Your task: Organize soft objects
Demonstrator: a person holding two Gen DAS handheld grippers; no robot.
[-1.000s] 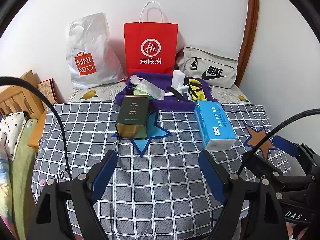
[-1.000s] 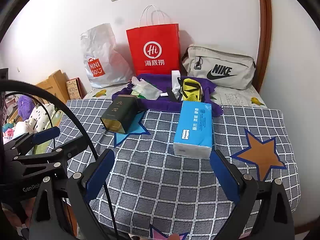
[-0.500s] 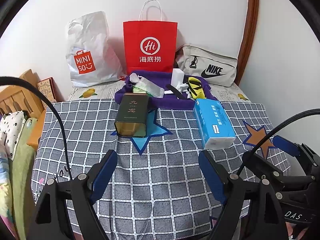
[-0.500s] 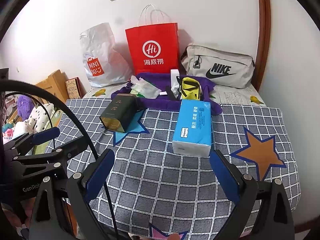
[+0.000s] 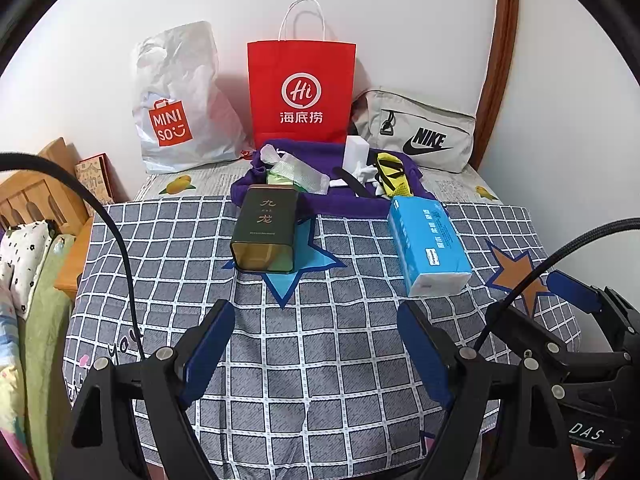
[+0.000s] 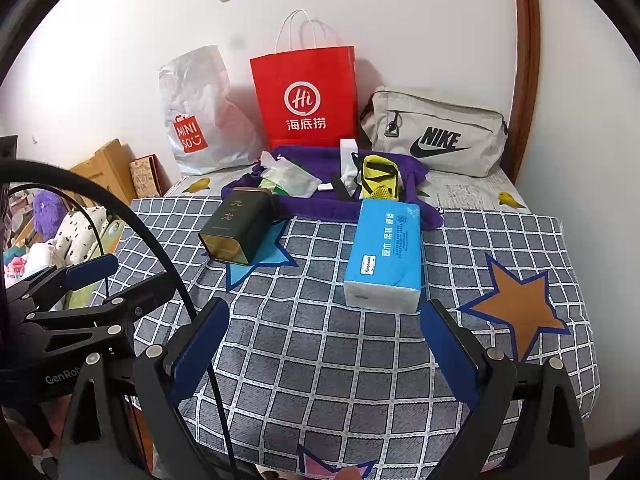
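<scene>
The blue tissue pack [image 6: 384, 254] lies on the checked cloth [image 6: 320, 360], right of the dark tin [image 6: 236, 230]; soft and light, best pinched across its long sides. Left tool [image 5: 316, 344] and right tool [image 6: 324, 344] both gape, empty. Far bags read MINISO, Hi, NIKE

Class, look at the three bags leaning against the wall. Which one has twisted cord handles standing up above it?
The red paper bag in the middle. The white plastic MINISO bag on its left and the grey Nike bag on its right show none.
</scene>
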